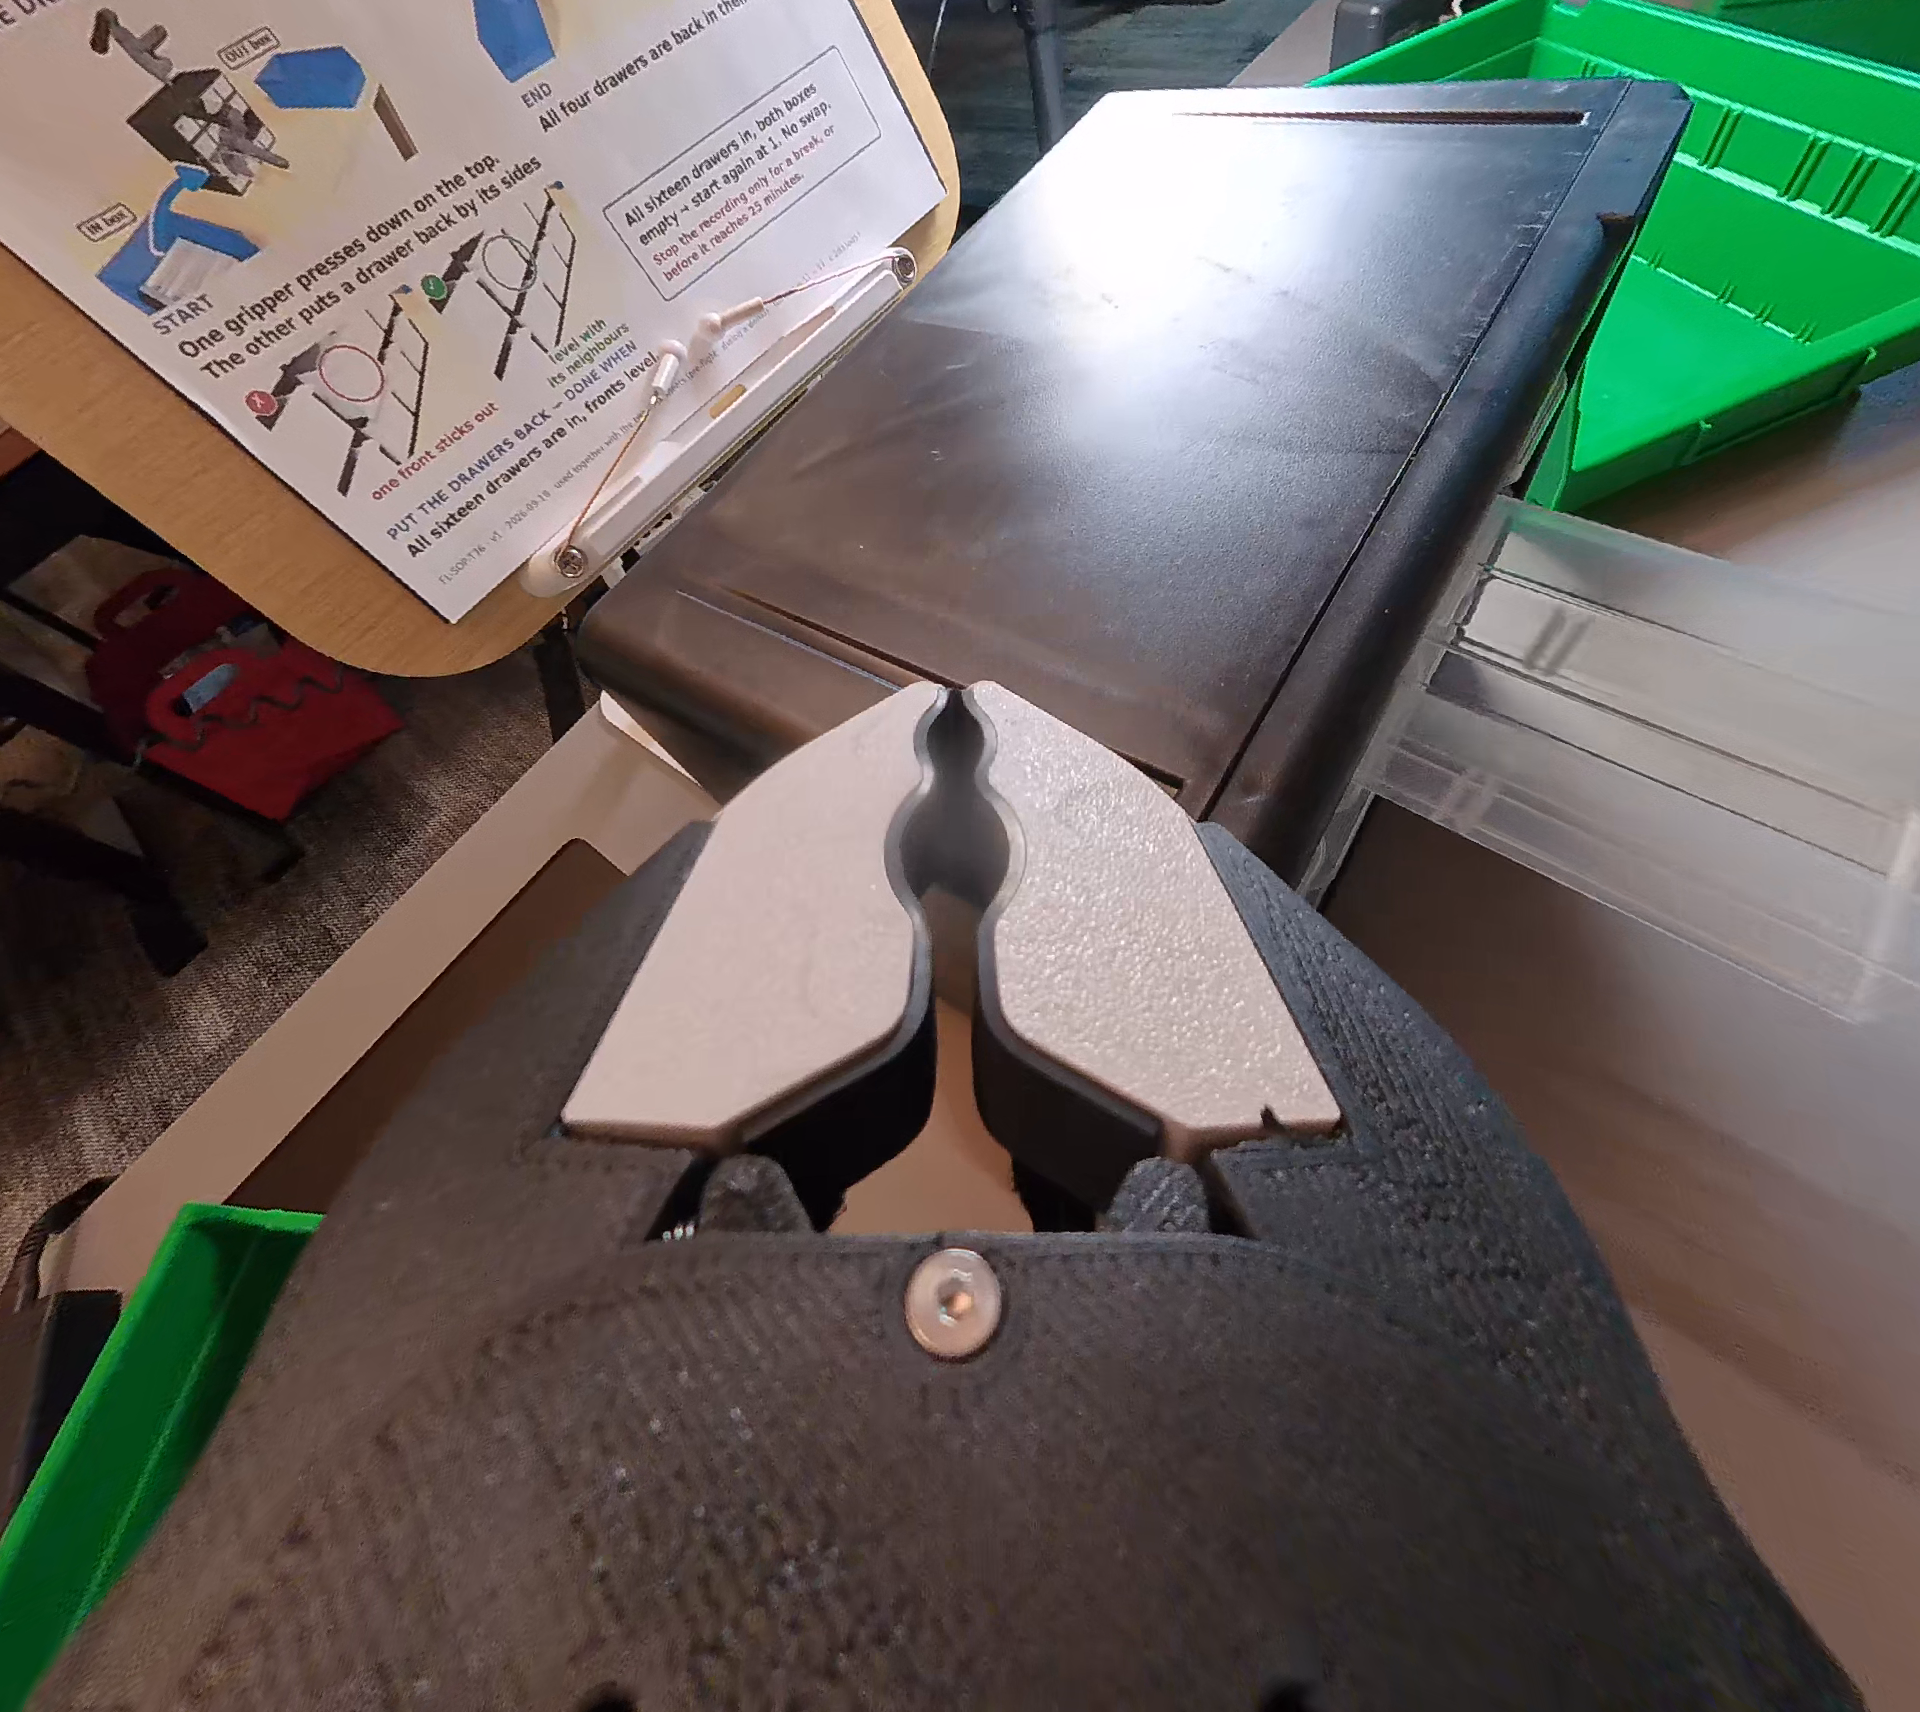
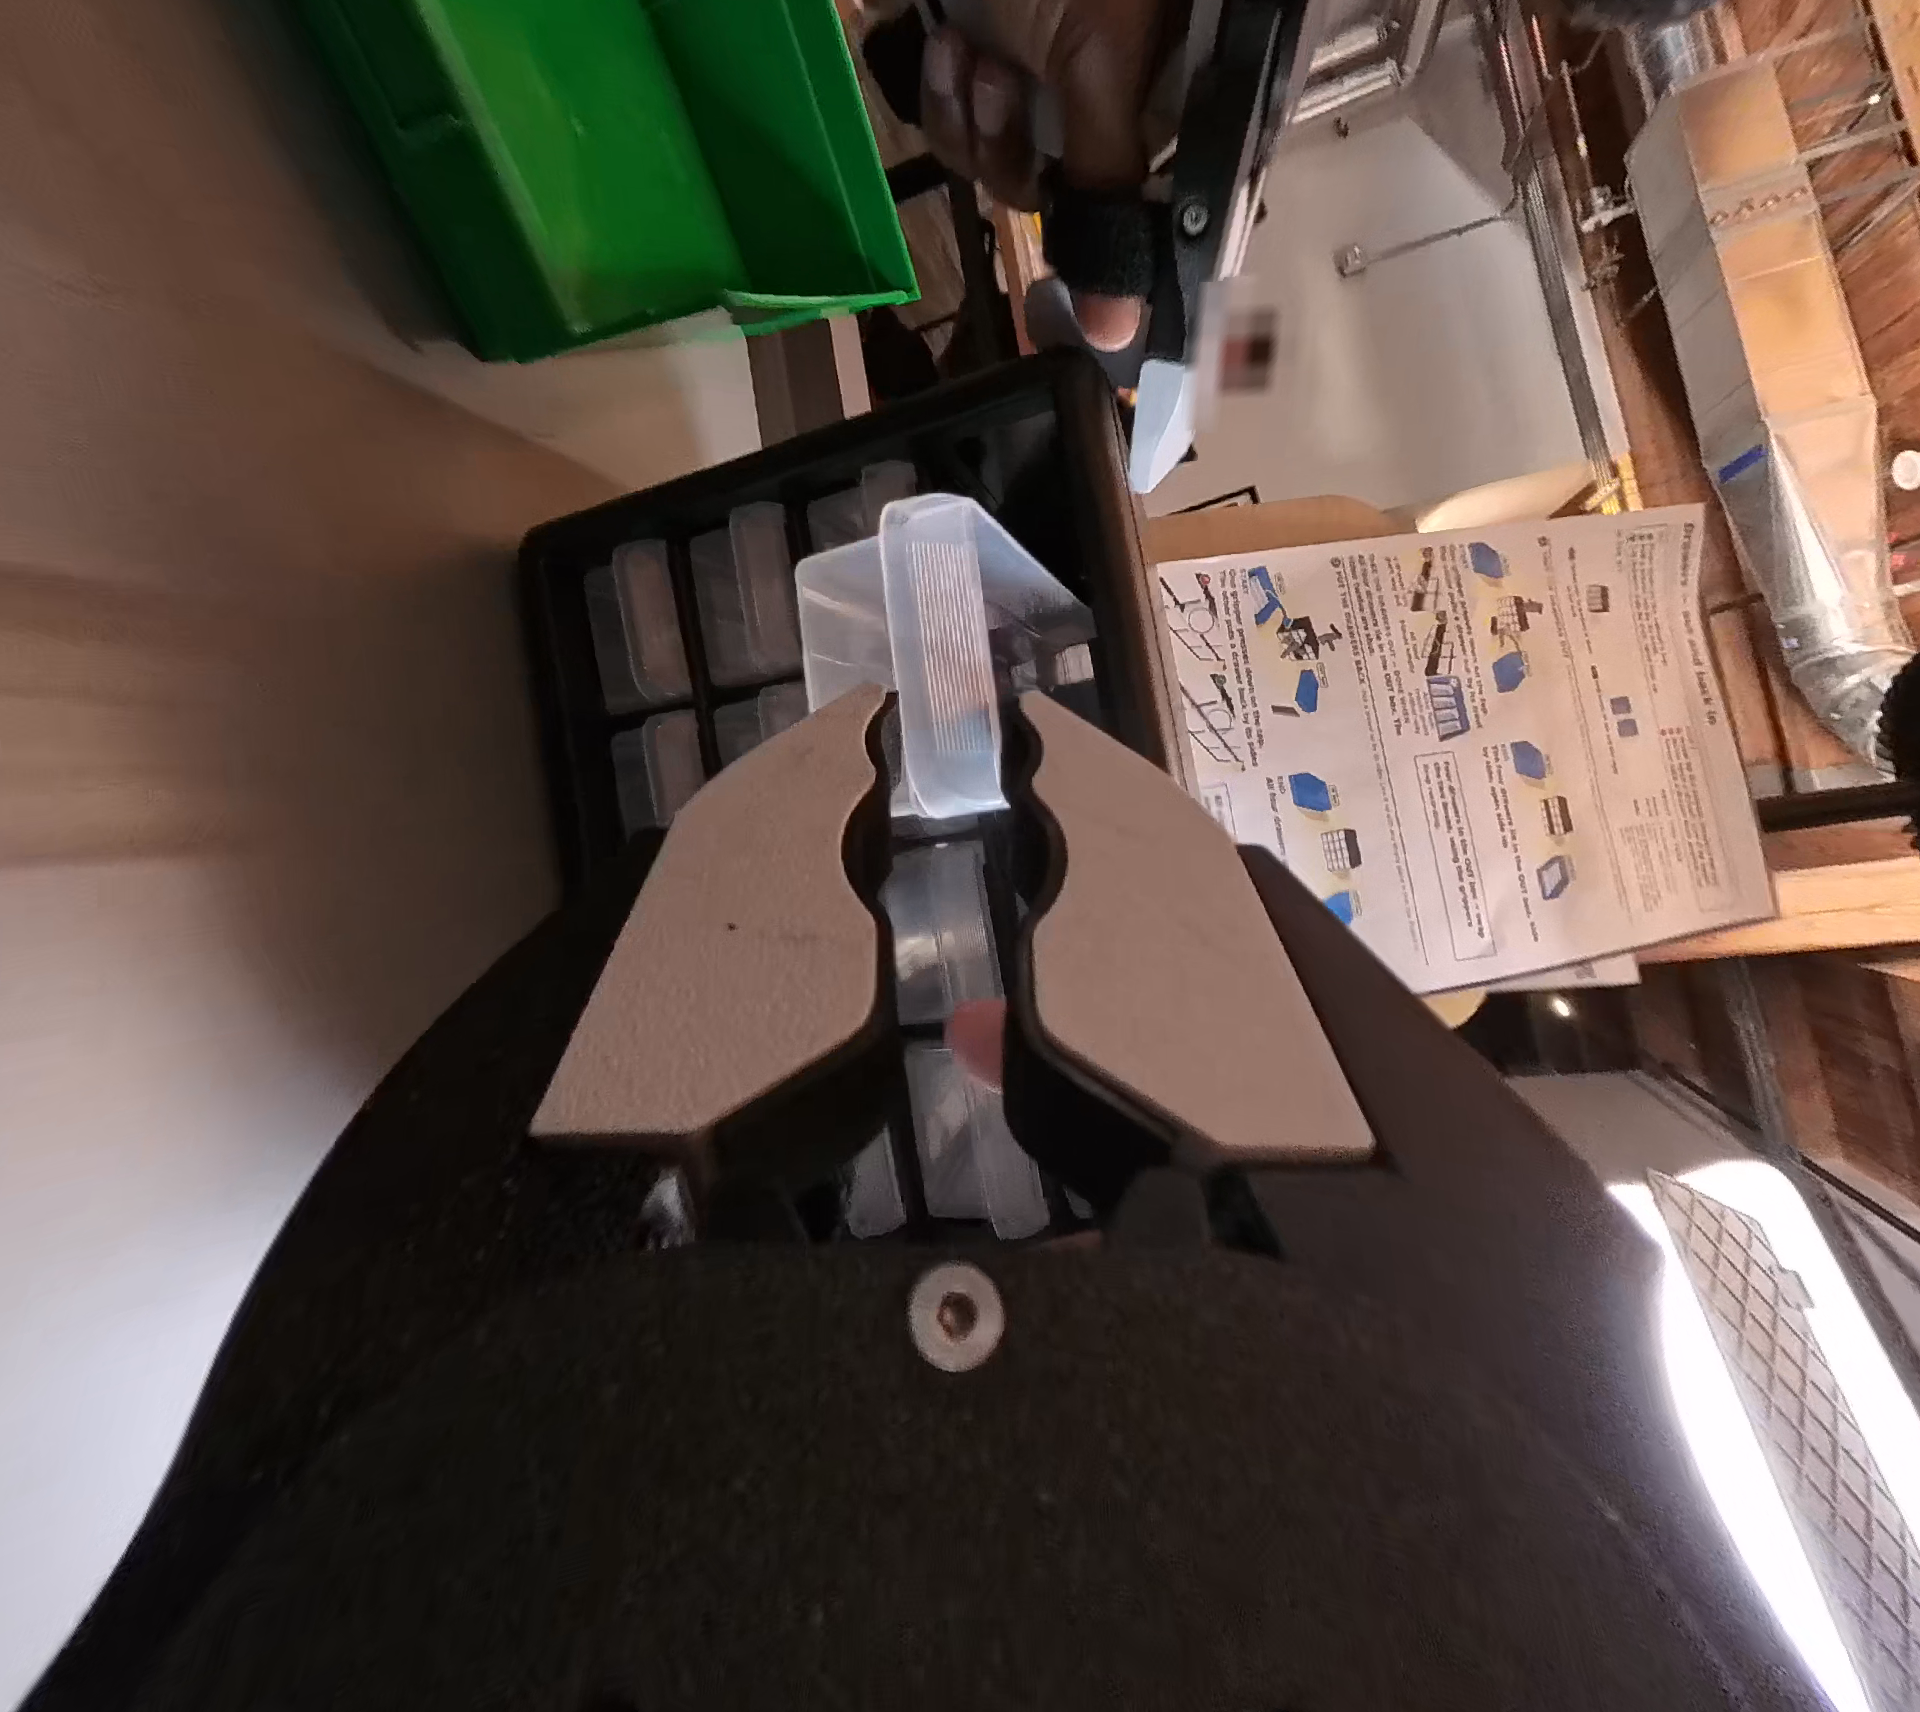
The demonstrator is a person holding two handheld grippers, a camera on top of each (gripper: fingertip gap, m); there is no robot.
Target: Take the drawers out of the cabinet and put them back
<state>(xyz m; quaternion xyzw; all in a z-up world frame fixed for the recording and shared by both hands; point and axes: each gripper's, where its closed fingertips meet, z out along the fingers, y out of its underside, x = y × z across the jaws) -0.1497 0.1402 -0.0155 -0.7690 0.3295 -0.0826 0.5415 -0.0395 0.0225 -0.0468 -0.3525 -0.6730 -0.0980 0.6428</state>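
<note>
The black cabinet [image 1: 1143,415] fills the middle of the left wrist view, seen from above. My left gripper [image 1: 956,698] is shut and empty, its tips at the near edge of the cabinet top. A clear plastic drawer [image 1: 1662,727] sticks far out of the cabinet front at the right, blurred. In the right wrist view my right gripper [image 2: 951,701] is shut on the ribbed front handle of that clear drawer [image 2: 940,623]. Behind it the cabinet front [image 2: 561,623] shows several other clear drawers in their slots. The left gripper's pale fingertips [image 2: 1158,426] rest on the cabinet top.
A green bin [image 1: 1766,260] stands just beyond the cabinet and another green bin [image 1: 135,1402] at the lower left. It also shows in the right wrist view [image 2: 571,104]. An instruction sheet on a wooden board [image 1: 416,156] leans beside the cabinet. A person's hand [image 2: 1039,52] holds the left gripper.
</note>
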